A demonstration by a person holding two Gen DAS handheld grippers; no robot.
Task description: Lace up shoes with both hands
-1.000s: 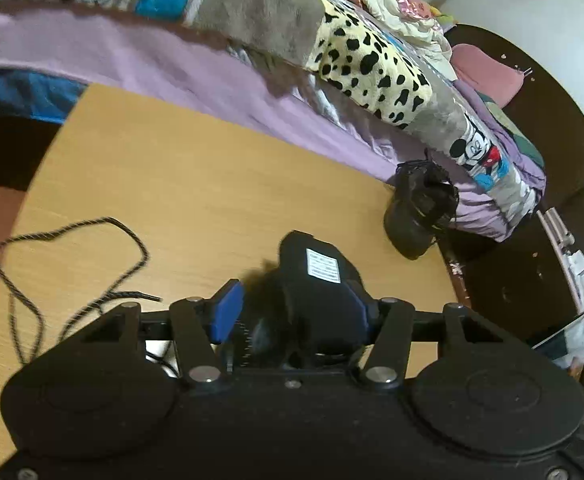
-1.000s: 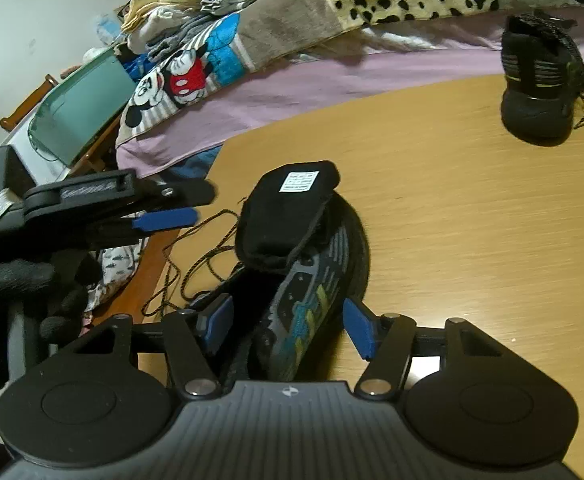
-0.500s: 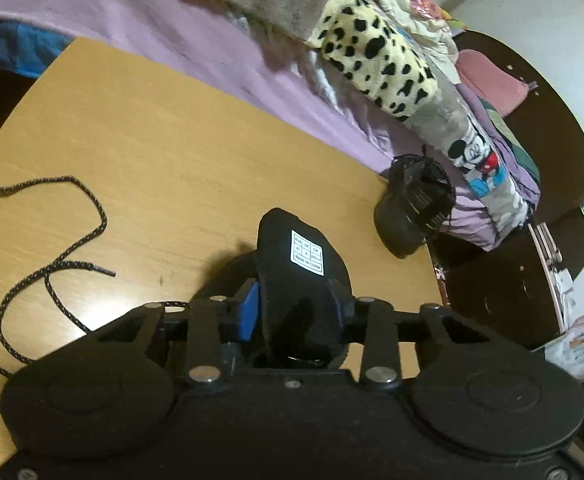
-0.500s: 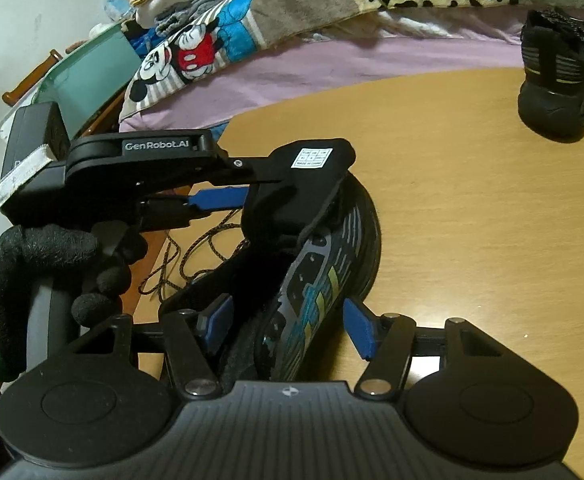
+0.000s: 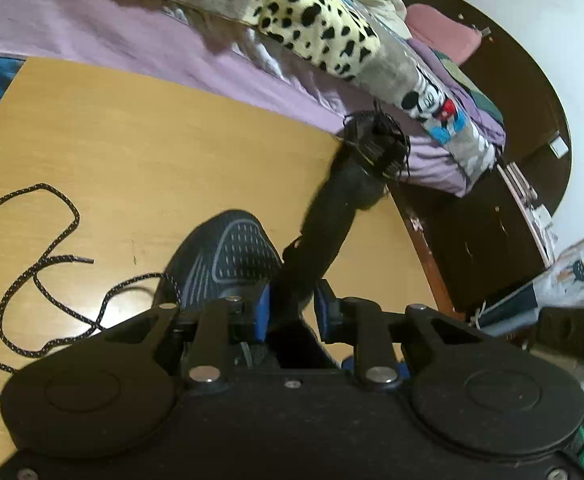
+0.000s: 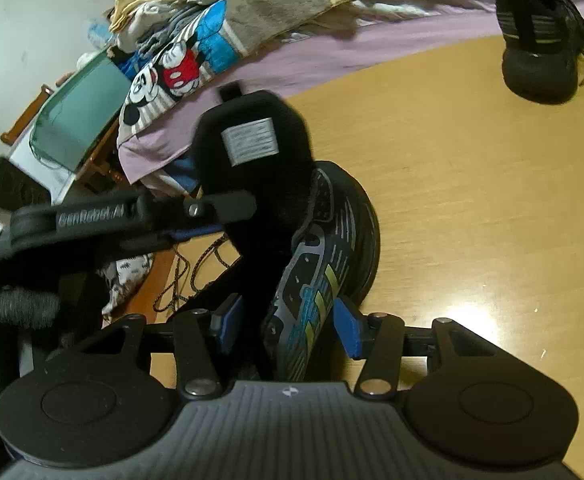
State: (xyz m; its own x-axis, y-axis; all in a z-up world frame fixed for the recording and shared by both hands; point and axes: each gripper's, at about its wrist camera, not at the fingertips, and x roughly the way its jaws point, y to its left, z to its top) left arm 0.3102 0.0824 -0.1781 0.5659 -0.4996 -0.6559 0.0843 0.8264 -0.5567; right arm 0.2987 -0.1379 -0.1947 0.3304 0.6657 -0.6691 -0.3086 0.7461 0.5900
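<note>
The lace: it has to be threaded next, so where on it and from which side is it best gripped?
Likely by the lace tip: it is stiff, lies flat on the table left of the shoe and points at it, clear of the loops. Come from above with the left gripper, whose jaws are now closing on the tongue.

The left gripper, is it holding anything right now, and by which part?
The left gripper is closing on the near shoe, gripping its raised black tongue near the base.
</note>
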